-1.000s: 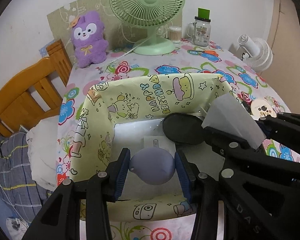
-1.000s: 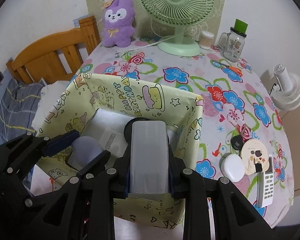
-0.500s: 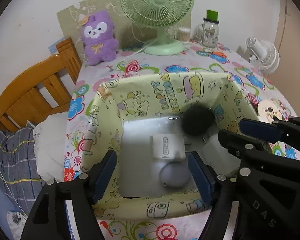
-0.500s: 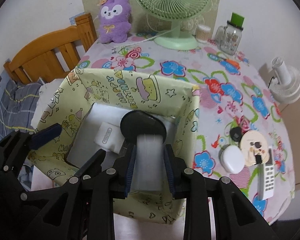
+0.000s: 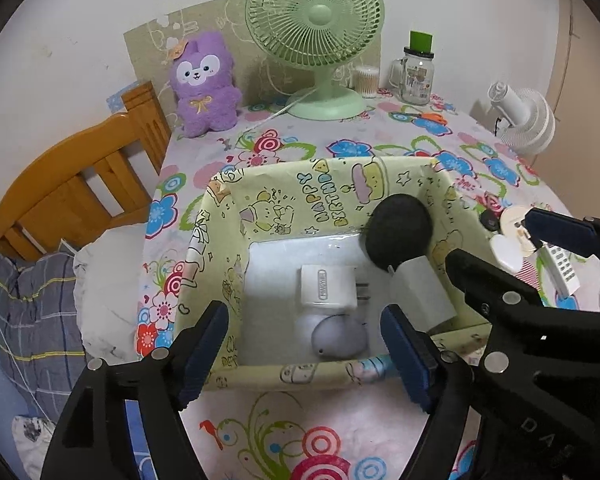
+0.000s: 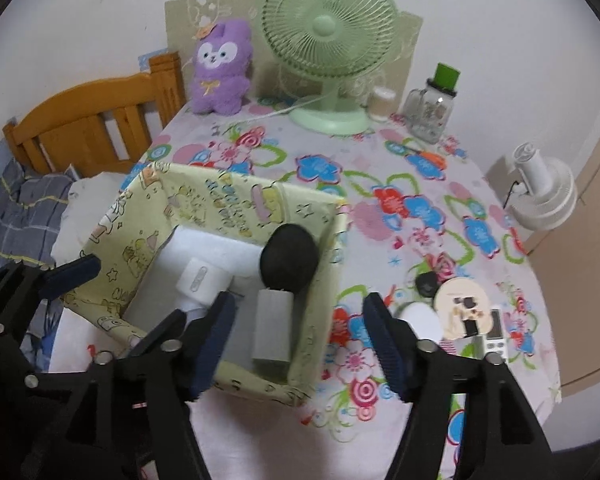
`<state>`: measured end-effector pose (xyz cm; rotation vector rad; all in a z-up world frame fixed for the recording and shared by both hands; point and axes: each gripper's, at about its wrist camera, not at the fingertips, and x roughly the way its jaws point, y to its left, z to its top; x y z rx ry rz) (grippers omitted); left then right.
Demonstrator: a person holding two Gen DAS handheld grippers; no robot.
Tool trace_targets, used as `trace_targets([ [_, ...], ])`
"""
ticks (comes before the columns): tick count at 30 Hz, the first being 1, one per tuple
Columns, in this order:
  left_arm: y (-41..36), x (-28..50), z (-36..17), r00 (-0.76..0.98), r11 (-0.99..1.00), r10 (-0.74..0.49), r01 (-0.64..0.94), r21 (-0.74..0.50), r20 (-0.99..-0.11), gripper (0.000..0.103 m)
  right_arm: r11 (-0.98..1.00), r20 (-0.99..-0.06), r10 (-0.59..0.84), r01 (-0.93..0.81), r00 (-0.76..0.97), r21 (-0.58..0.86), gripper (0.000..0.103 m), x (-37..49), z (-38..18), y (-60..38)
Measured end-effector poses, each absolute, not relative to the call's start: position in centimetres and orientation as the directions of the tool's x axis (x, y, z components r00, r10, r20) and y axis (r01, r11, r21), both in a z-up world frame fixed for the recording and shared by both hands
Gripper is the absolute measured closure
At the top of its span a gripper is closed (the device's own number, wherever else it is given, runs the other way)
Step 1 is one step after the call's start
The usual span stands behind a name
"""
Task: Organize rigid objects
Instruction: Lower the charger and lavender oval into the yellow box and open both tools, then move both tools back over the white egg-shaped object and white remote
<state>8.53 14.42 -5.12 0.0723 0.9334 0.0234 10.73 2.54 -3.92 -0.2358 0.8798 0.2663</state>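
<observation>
left wrist: above box (image 5: 324, 372) near rim, angled down | right wrist: same, from right | shared: box, fan (image 6: 328, 40)

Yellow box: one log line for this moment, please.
left gripper: opening, empty | right gripper: opening, empty | yellow box: holds charger, grey ball, black-headed white device

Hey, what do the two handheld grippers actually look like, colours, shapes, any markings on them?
Both are black plastic with angular, scissor-like linkage arms joined by round silver bolts. Each finger ends in a dark blue ribbed pad. The left gripper and right gripper look identical in build. Pale raised letters reading "DAS" show on the right gripper's body in the left wrist view. No cables, sleeves or hands are visible.
</observation>
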Motion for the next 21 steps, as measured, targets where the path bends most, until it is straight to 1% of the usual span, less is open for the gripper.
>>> trace_targets([
  [3, 13.8, 8.1, -4.7, 0.607, 0.997, 0.038, 0.032, 0.072, -0.794, 0.019, 0.943, -0.776, 0.137, -0.320, 0.615, -0.087, 0.025, 10.4, -3.5, 1.8],
  [6, 12.6, 7.5, -4.3, 0.623, 0.995, 0.019, 0.066, 0.077, -0.782, 0.018, 0.945, -0.771, 0.141, -0.317, 0.621, -0.083, 0.022, 10.1, -3.3, 1.3],
  [11, 11.0, 6.9, -3.8, 0.638, 0.990, 0.027, 0.089, 0.109, -0.769, 0.017, 0.946, -0.771, 0.139, -0.314, 0.621, -0.083, 0.022, 9.6, -3.0, 0.4],
  [14, 10.2, 6.6, -3.6, 0.643, 0.990, 0.019, 0.096, 0.104, -0.766, 0.014, 0.947, -0.769, 0.127, -0.308, 0.627, -0.094, 0.022, 9.3, -2.7, -0.3],
  [21, 8.2, 6.2, -3.1, 0.652, 0.988, 0.001, 0.116, 0.102, -0.758, 0.014, 0.952, -0.759, 0.121, -0.293, 0.639, -0.095, 0.022, 8.7, -2.2, -2.5],
])
